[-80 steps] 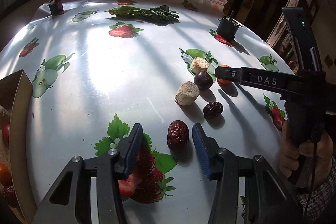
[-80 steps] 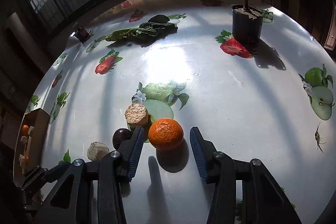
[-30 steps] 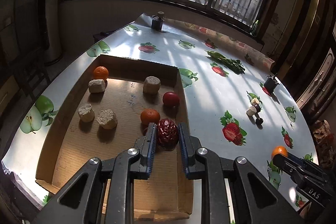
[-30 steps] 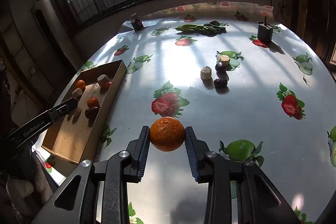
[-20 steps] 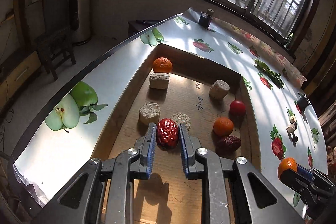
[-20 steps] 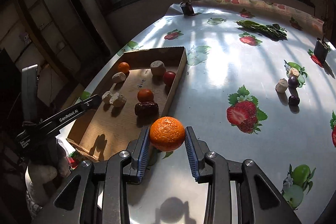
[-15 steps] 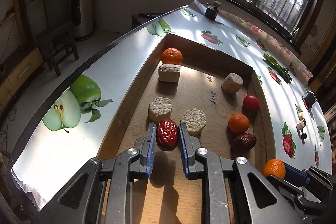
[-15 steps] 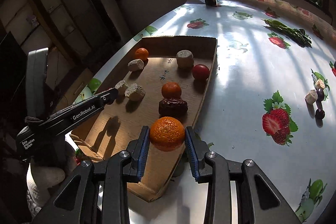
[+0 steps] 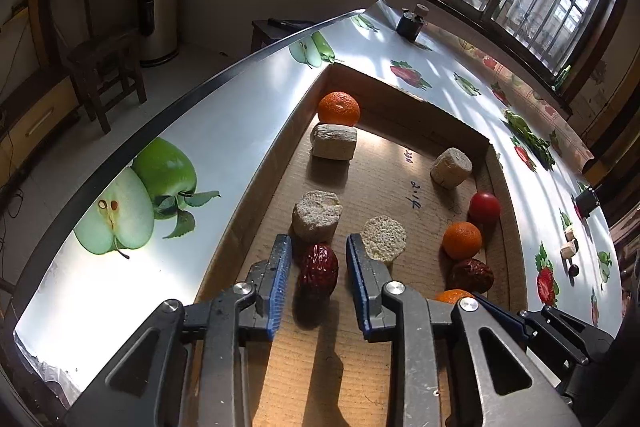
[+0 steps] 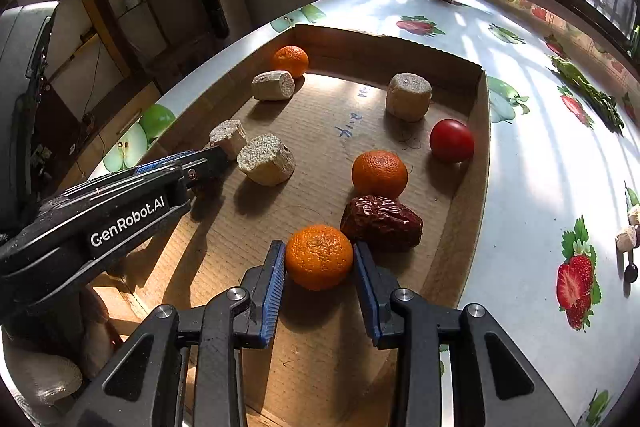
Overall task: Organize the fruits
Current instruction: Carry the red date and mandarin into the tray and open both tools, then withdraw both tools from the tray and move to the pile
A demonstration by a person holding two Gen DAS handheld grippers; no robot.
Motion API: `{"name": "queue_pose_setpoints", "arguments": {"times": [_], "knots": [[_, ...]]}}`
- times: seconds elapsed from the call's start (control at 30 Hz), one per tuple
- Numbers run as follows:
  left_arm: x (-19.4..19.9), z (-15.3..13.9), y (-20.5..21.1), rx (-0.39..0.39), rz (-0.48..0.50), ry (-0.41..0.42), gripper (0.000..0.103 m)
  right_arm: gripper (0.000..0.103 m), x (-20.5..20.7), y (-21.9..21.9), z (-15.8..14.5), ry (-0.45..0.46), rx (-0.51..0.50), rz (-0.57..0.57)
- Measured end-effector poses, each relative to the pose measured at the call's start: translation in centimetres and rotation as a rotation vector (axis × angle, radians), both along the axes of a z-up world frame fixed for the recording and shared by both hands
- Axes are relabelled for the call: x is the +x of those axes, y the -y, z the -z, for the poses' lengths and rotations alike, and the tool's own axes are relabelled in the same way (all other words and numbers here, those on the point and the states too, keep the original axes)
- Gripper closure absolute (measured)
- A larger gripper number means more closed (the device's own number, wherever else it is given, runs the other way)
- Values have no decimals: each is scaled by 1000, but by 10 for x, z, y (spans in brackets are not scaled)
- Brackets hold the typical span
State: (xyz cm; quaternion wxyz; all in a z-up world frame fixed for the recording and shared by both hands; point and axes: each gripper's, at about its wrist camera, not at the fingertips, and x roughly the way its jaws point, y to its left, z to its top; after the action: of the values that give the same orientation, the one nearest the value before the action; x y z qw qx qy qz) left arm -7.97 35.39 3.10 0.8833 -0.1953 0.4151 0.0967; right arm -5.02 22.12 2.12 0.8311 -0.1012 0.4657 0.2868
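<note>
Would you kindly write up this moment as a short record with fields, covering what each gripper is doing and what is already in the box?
container: cardboard box on the fruit-print tablecloth
left gripper: jaws opening, red date between them, pads clear of it
right gripper: shut on an orange, low over the box floor
loose in box: two oranges, a red tomato, a dark date, four beige cylinder pieces
left on the cloth: a few small items far right

fruits [image 10: 379, 174] inside box [image 10: 470, 195] on table [image 10: 532, 163]
</note>
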Motion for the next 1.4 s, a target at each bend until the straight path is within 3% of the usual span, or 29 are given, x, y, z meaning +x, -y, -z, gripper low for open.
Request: {"name": "queue_pose_setpoints", "arguments": {"times": [0.13, 0.23, 0.3, 0.47, 0.73, 1.0, 1.23, 1.4], "knots": [[-7, -15, -2, 6, -12, 37, 60, 63, -1, -3, -2, 15, 7, -7], [-12, -26, -2, 31, -32, 62, 50, 52, -5, 4, -14, 30, 56, 2], [-14, -33, 1, 60, -37, 73, 48, 44, -10, 11, -24, 60, 76, 16], [-15, -46, 21, 161, -32, 76, 34, 40, -16, 41, -40, 77, 147, 87], [-19, -65, 63, 253, 39, 120, 32, 39, -14, 94, -43, 45, 206, 208], [-22, -74, 101, 292, 99, 135, 32, 39, -19, 135, -44, 38, 258, 272], [-17, -74, 135, 280, 185, 128, 30, 39, -17, 182, -50, 58, 276, 349], [-13, -69, 155, 250, 235, 123, 30, 39, 7, 249, -67, 77, 284, 468]]}}
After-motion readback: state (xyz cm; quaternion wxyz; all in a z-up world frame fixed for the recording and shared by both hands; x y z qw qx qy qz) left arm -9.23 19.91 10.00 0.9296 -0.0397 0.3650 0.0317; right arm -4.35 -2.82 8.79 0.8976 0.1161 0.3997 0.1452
